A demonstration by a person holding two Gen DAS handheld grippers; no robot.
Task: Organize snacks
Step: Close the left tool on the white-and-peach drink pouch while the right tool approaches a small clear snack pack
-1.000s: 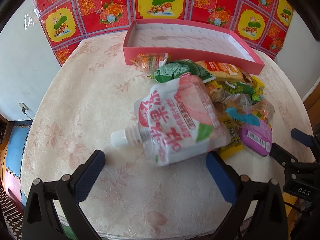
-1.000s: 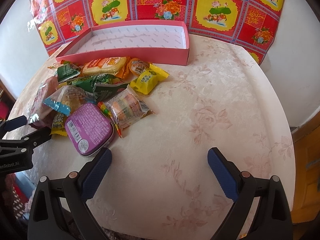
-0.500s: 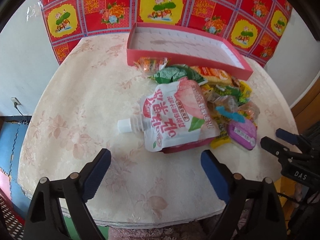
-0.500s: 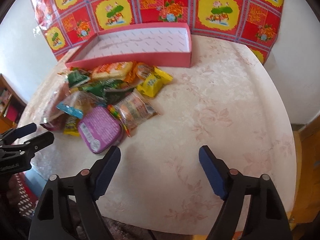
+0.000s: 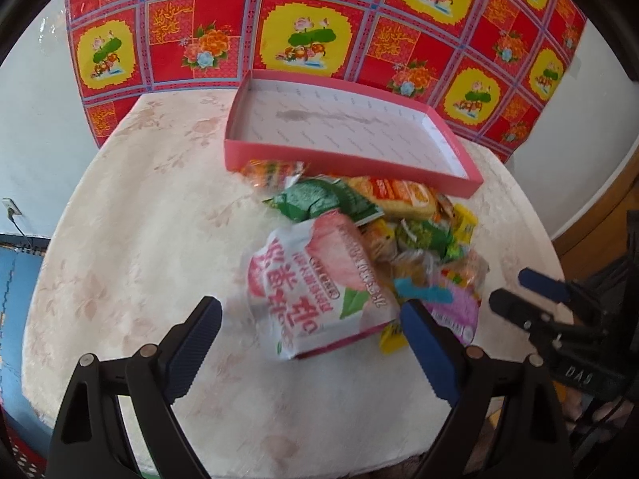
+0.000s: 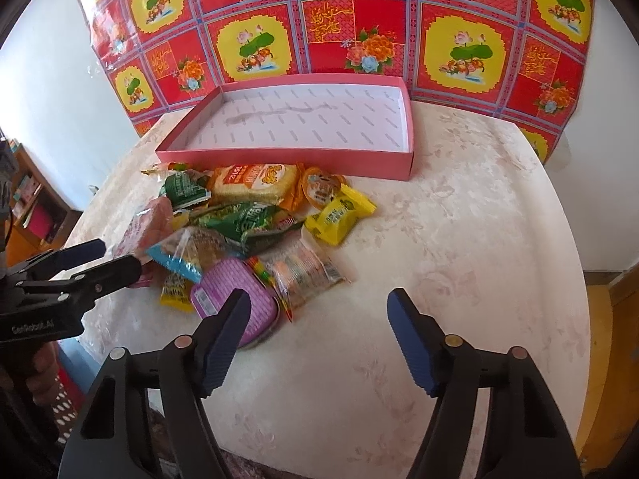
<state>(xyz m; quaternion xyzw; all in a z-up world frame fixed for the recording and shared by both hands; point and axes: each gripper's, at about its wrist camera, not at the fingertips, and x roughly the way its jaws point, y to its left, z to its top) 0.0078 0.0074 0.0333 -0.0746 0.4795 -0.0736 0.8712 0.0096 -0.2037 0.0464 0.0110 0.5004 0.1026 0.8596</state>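
A pile of snack packets lies on the round table in front of an empty pink tray (image 5: 347, 161) (image 6: 287, 159). Nearest my left gripper (image 5: 309, 325) is a white and pink spouted pouch (image 5: 315, 283); the gripper is open and empty, hovering just before it. My right gripper (image 6: 319, 315) is open and empty above the table, near a purple tub (image 6: 235, 303) and a clear candy bag (image 6: 305, 273). A yellow packet (image 6: 339, 215), a green packet (image 6: 243, 219) and an orange cracker pack (image 6: 255, 181) lie further back.
The table (image 6: 459, 239) has a pale floral cloth and rounded edges. A red and yellow patterned sheet (image 6: 339, 28) hangs on the wall behind the tray. A shelf (image 6: 32, 207) stands at the left; the other gripper shows at each view's side.
Both grippers have pulled back and risen, so the pile and tray look smaller and further off. Both stay open. The snacks have not moved.
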